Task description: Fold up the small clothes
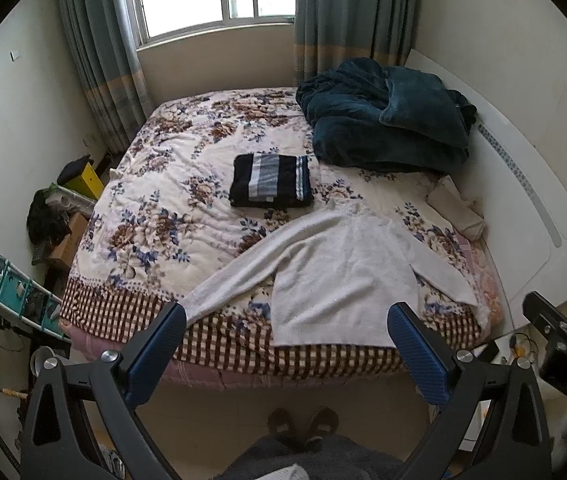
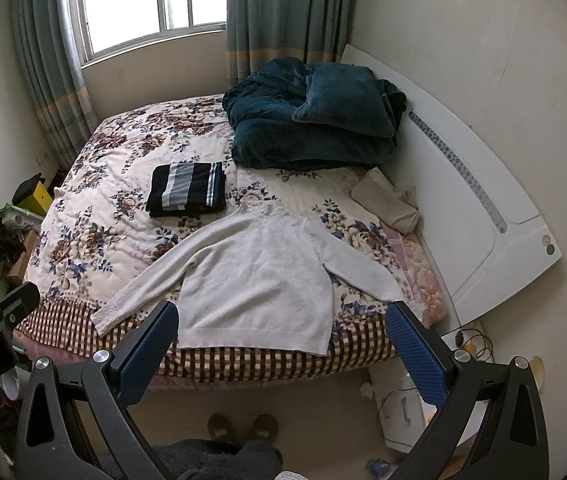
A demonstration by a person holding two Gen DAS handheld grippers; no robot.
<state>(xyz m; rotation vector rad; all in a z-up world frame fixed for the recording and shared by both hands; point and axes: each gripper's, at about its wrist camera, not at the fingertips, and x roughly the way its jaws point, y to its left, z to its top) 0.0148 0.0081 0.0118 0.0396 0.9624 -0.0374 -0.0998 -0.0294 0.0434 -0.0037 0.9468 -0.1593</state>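
Note:
A white long-sleeved sweater (image 1: 335,276) (image 2: 259,272) lies flat on the flowered bedspread (image 1: 155,184) (image 2: 95,208), hem at the near bed edge, sleeves spread to both sides. Behind it sits a folded dark striped garment (image 1: 269,180) (image 2: 187,189). My left gripper (image 1: 287,320) is open, held above the floor in front of the bed, nothing between its blue pads. My right gripper (image 2: 283,320) is also open and empty, level with the sweater's hem. Neither touches the cloth.
A heaped dark teal blanket (image 1: 383,120) (image 2: 311,116) fills the far right of the bed. A beige folded cloth (image 2: 387,200) lies by the white headboard (image 2: 479,192). Clutter and boxes (image 1: 55,216) stand left of the bed. The person's slippered feet (image 1: 303,426) are below.

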